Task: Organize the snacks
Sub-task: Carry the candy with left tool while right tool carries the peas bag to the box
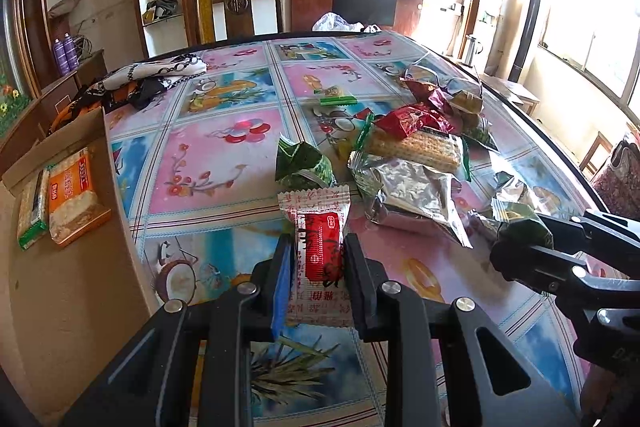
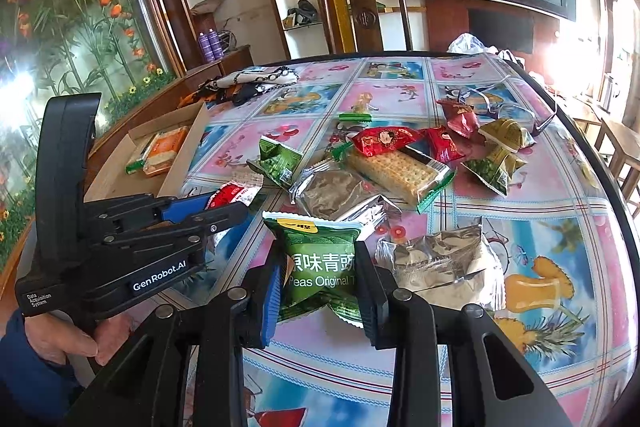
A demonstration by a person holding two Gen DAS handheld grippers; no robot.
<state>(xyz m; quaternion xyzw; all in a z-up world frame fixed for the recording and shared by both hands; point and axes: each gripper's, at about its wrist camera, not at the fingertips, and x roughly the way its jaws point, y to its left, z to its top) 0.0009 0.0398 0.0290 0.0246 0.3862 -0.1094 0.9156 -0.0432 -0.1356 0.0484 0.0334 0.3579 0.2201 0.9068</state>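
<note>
My left gripper is shut on a red-and-white snack packet, held just above the patterned table. In the right wrist view that same gripper shows at the left with the red packet in its jaws. My right gripper is shut on a green pea packet; it appears at the right edge of the left wrist view as the right gripper with the green packet. A heap of snacks lies beyond: a cracker pack, silver pouches, red and green packets.
A cardboard box at the table's left edge holds an orange cracker pack and a green-edged one. A patterned cloth lies at the far left corner. A wooden chair stands behind the table. A person's hand grips the left tool.
</note>
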